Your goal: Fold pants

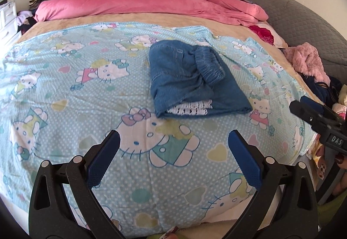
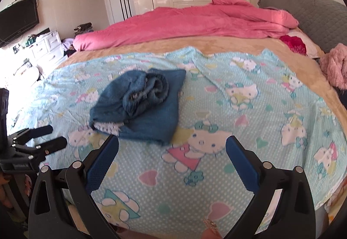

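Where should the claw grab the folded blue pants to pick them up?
Probably the near folded edge of the folded blue denim pants, where the layers stack and white lace peeks out. Come in low from the front, over the cartoon-cat sheet, so one open claw pinches all layers together. The bunched elastic waistband on top looks lumpy and could unroll.

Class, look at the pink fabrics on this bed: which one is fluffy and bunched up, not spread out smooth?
The small pale-pink fuzzy garment at the bed's right edge; the pink duvet is smooth and spans the far side.
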Demonstrator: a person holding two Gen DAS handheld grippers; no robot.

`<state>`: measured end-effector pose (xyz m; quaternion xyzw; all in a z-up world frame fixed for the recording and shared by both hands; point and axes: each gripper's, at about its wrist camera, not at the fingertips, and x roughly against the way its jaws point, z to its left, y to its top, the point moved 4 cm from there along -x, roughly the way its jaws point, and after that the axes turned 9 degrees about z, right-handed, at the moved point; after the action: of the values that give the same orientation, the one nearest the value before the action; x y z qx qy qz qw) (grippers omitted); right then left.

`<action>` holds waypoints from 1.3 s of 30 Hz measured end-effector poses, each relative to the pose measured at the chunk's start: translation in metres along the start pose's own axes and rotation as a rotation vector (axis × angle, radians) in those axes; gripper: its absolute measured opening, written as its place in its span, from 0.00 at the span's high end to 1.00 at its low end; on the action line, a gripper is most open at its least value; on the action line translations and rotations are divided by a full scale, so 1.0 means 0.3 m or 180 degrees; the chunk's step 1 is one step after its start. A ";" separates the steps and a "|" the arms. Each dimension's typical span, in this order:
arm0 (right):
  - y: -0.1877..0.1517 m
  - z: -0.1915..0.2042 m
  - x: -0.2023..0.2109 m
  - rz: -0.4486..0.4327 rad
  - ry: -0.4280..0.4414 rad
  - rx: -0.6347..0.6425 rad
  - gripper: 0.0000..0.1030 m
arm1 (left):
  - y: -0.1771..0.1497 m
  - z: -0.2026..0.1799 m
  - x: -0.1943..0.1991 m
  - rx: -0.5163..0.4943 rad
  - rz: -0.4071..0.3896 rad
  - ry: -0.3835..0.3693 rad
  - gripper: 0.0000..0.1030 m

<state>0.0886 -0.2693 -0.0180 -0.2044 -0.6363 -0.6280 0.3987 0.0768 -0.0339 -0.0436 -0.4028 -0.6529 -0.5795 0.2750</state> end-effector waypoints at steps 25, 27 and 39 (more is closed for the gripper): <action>-0.064 0.017 -0.123 0.0239 0.0014 -0.0051 0.04 | -0.045 0.039 -0.071 0.0126 0.0193 0.0091 0.09; -0.063 0.018 -0.118 0.0223 0.0007 -0.0051 0.04 | -0.045 0.039 -0.070 0.0124 0.0193 0.0089 0.09; -0.058 0.040 -0.102 0.0192 -0.0003 0.0011 0.04 | -0.043 0.044 -0.056 0.0130 0.0166 0.0118 0.09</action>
<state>0.0908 -0.2526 -0.0511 -0.2231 -0.6312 -0.6145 0.4175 0.0762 -0.0246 -0.0667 -0.4033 -0.6487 -0.5660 0.3102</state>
